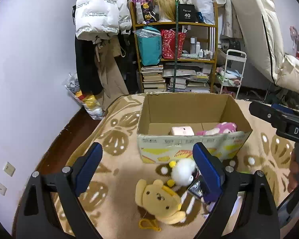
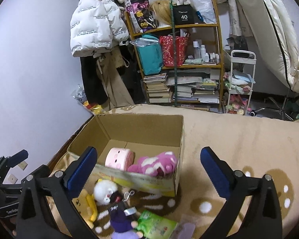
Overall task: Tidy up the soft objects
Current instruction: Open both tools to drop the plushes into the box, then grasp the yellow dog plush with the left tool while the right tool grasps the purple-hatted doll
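Note:
An open cardboard box (image 1: 189, 145) stands on a beige patterned blanket; it also shows in the right wrist view (image 2: 141, 129). Inside lie a pale pink plush (image 2: 118, 158) and a pink-and-white plush (image 2: 157, 163). In front of the box lie a yellow bear plush (image 1: 159, 201), a white fluffy plush (image 1: 182, 172), a purple doll (image 2: 120, 222) and a green packet (image 2: 156, 226). My left gripper (image 1: 147, 167) is open above the yellow bear. My right gripper (image 2: 147, 171) is open over the box's near right corner, holding nothing.
A bookshelf (image 1: 175, 55) with bags, bottles and stacked books stands behind the bed. Coats (image 1: 97, 10) hang at the left of it. A white cart (image 2: 241, 83) stands to its right. The blanket (image 2: 239, 139) stretches right of the box.

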A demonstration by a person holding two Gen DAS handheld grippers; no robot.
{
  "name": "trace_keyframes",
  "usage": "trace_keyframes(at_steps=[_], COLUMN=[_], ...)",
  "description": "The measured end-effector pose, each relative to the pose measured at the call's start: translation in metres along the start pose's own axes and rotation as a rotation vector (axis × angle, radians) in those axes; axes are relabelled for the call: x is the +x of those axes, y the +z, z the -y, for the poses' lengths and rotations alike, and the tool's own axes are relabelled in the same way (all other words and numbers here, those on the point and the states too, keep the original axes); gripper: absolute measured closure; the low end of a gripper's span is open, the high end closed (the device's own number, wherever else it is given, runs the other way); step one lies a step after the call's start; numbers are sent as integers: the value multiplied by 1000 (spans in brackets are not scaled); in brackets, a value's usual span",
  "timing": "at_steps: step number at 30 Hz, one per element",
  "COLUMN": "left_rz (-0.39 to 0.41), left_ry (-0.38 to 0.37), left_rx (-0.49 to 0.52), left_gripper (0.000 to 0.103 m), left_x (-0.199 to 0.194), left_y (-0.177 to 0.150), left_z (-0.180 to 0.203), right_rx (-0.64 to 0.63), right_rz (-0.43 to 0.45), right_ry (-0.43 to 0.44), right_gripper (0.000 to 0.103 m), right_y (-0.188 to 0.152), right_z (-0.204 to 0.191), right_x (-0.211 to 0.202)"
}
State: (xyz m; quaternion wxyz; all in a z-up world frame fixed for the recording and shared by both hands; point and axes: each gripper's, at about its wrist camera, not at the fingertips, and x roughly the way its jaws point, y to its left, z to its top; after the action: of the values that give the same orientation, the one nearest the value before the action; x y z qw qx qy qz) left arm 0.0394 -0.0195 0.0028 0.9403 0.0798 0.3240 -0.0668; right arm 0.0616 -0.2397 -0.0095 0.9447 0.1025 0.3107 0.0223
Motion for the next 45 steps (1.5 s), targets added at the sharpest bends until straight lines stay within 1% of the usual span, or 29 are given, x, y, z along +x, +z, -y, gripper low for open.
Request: trace_keyframes(at_steps=[5, 9, 13, 16, 20, 24, 31, 36, 39, 45], left_rz=[-21, -56, -98, -116, -130, -147, -203, -253, -284, -328], left_ry=[6, 12, 17, 22, 17, 19, 21, 2, -18, -30], left_rx=[15, 24, -7, -7, -13, -14, -31, -31, -32, -10], left_gripper=[12, 12, 12, 12, 12, 12, 12, 12, 12, 12], left_x=[-12, -17, -17, -17, -13, -7, 13, 29, 38, 53], left_y=[-7, -17, -28, -34, -34, -36, -39, -44, -45, -49], left_z=[2, -1, -8, -10, -10, -10, -10, -10, -8, -3], right_rx=[-34, -50, -33, -14, -28, -43, -60, -54, -42, -25], right_rz=[-38, -55, -87, -113, -141, -157, -197, -221, -243, -273], right_ry=[5, 5, 6, 2, 3, 6, 7, -14, -11, -17], right_gripper=[0, 0, 0, 0, 0, 0, 0, 0, 0, 0], right_y=[-7, -15, -26, -37, -43, -46, -51, -54, -55, -58], right_z=[-7, -16, -19, -20, -24, -29, -33, -31, -29, -27], right_x=[-15, -27, -30, -29, -25, -20, -7, 2, 9, 21])
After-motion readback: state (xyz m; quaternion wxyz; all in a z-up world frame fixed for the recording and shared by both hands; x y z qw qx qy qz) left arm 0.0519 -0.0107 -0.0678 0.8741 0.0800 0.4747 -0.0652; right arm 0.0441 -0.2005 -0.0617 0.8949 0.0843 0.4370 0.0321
